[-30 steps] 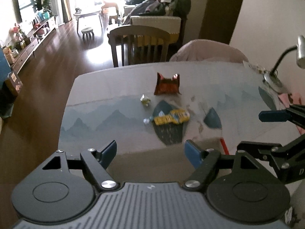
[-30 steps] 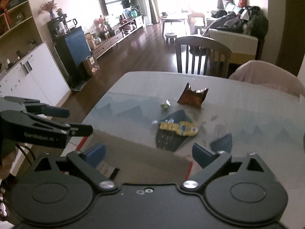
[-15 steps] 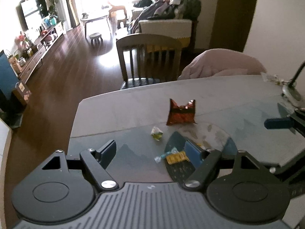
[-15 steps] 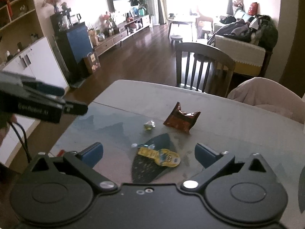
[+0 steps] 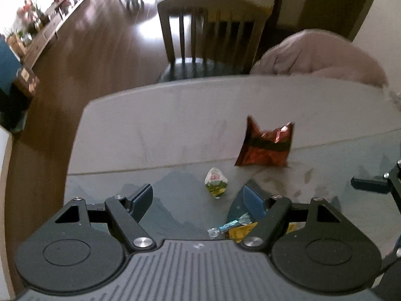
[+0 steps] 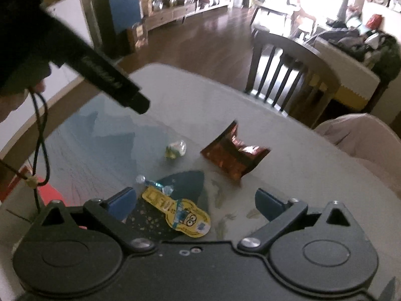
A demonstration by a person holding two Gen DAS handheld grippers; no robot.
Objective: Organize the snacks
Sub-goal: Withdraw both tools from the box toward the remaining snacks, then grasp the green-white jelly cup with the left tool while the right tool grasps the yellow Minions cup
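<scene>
Snacks: 3, loose mid-table (image 5: 155, 135) | red foil bag (image 5: 265, 145) farthest, green candy (image 5: 215, 181) middle, yellow packet (image 6: 178, 208) nearest | left gripper (image 5: 198, 195) released above candy | right gripper (image 6: 195, 200) released, straddling packet, likely aligning for pickup.

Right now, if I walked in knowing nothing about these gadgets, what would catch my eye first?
Probably the shiny red crinkled snack bag near the middle of the grey table, its top corners sticking up. Closer in lie a yellow cartoon-printed packet and a small green-and-white wrapped sweet. The two black tongs, left and right, hang open above them, gripping nothing.
</scene>
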